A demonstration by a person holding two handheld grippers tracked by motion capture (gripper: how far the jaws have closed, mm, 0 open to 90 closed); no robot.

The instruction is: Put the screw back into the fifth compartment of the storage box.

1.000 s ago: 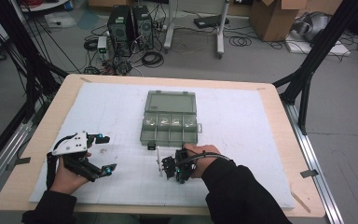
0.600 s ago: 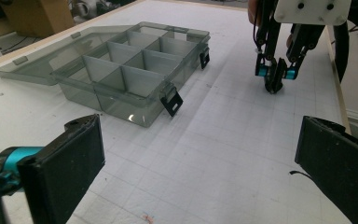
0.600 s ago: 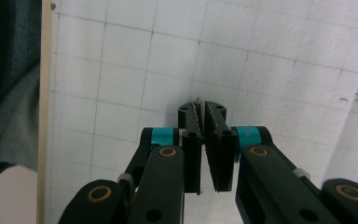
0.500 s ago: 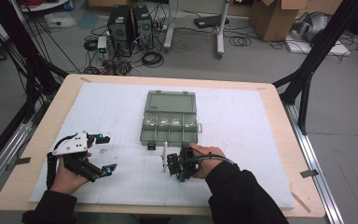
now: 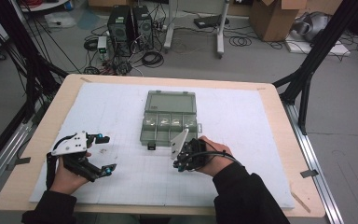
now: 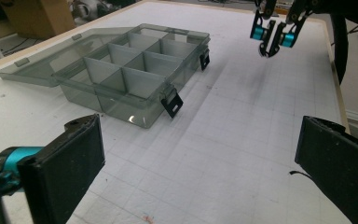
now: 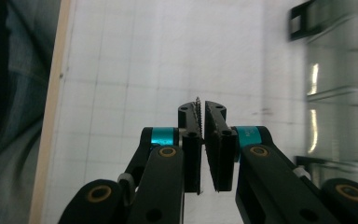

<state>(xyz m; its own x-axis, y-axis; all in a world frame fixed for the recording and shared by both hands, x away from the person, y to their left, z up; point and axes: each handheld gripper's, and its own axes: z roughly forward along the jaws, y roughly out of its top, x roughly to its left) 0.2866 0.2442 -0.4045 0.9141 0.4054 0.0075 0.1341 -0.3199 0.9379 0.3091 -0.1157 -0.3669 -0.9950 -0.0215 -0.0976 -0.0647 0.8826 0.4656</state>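
Observation:
A smoky clear compartment box [image 5: 154, 136] lies in the middle of the white mat with its lid [image 5: 170, 101] folded open behind it. My left gripper [image 5: 106, 154] rests at the front left, jaws wide open and empty, facing the box [image 6: 121, 79]. My right gripper [image 5: 181, 164] hovers just in front of the box's near right corner, tips pointing down at the mat. Its jaws are shut [image 7: 202, 106]; a thin toothed sliver shows at the seam, and I cannot tell whether it is a separate thing. From the left gripper view the right gripper [image 6: 271, 46] hangs above the mat.
Two black latches [image 6: 172, 103] hang off the box's front wall. The grid-marked mat [image 5: 261, 140] covers a wooden table [image 5: 279, 116]. The box [image 7: 340, 93] shows blurred at the right of the right gripper view. Computers, cables and cartons sit on the floor beyond the table.
The right gripper has lifted off the mat and drifted a little toward the box, jaws still shut. The left gripper has stayed put.

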